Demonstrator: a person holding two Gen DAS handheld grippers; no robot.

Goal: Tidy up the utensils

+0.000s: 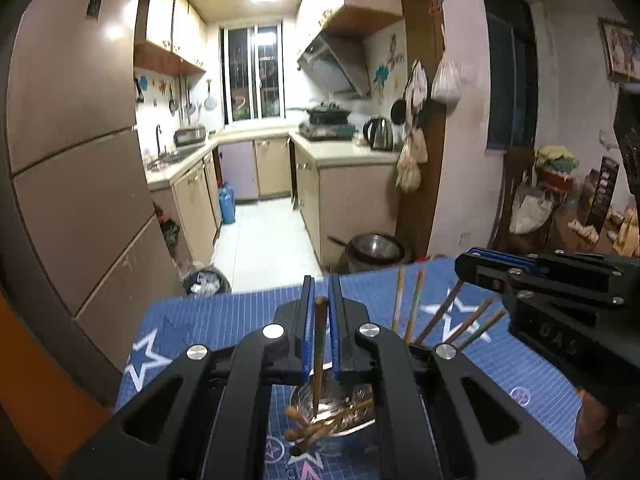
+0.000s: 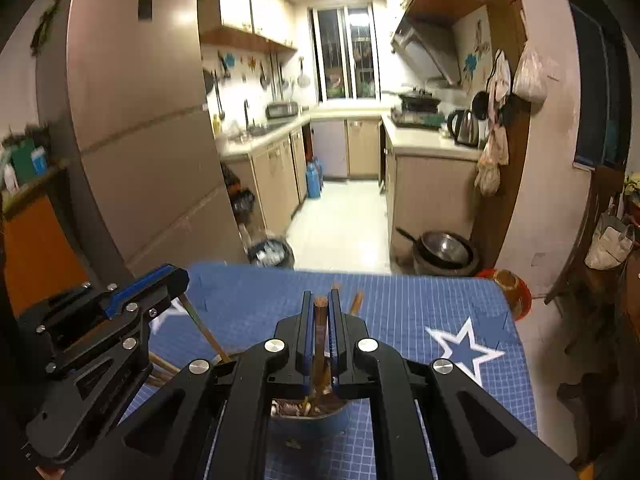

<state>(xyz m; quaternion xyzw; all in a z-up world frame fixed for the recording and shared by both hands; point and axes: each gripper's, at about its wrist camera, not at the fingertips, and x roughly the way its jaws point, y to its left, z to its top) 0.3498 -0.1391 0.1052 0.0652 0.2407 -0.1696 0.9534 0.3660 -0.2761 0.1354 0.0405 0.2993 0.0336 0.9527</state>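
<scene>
The left gripper pinches one brown chopstick between its blue pads, the stick running lengthwise down the gap with its blunt end showing at the fingertips and its lower end reaching toward a metal bowl at the bottom centre of the left wrist view. That bowl holds a loose heap of more chopsticks — lying crossed at its near rim.

The right gripper is likewise closed on a brown chopstick, held along its narrow gap above a blue cup at the bottom centre of the right wrist view; several stick ends stand in that cup. In the left wrist view, a fan of chopsticks rises right of centre, just left of the right gripper's black body.

Both containers stand on a blue grid mat with white stars. Beyond its far edge lies a kitchen — a black bin on the pale floor, a steel pot to the right, and a kettle on the counter.
</scene>
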